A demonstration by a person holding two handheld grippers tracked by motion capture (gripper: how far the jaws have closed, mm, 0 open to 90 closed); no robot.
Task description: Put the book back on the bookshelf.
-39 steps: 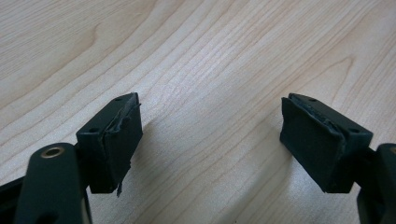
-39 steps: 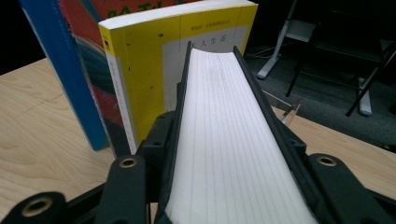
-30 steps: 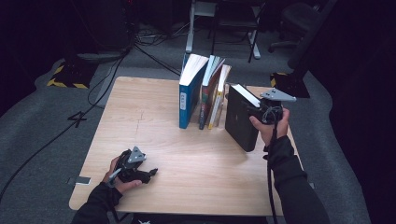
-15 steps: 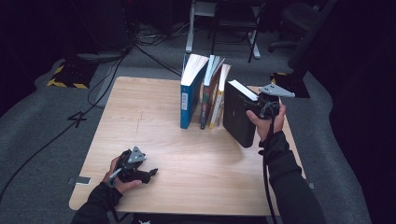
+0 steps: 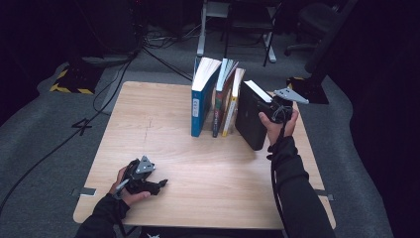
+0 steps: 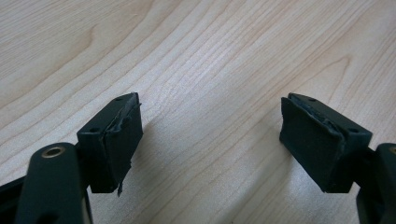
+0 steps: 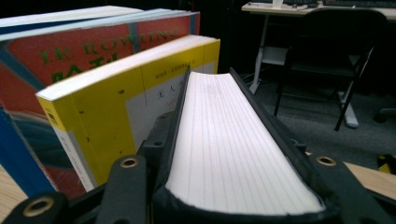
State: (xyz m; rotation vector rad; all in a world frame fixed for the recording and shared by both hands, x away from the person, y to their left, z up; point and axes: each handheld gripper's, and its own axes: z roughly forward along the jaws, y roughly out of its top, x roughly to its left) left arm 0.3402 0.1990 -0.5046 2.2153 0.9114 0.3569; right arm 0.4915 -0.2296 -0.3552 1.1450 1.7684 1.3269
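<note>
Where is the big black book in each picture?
High view: the black book stands right of centre, gripped by the right gripper.
Left gripper view: bare wooden table between open jaws.
Right gripper view: the book fills the lower middle, white pages up.
Shared landmark: the yellow book beside it.

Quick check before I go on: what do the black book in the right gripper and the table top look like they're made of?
Black book: paper pages, seen as a white ruled edge, inside a matte black cover, possibly leatherette. It sits between the right gripper fingers. Table: pale wood or wood-look laminate, judging by the printed-looking grain and smooth, low-sheen surface; which one is unclear.
</note>
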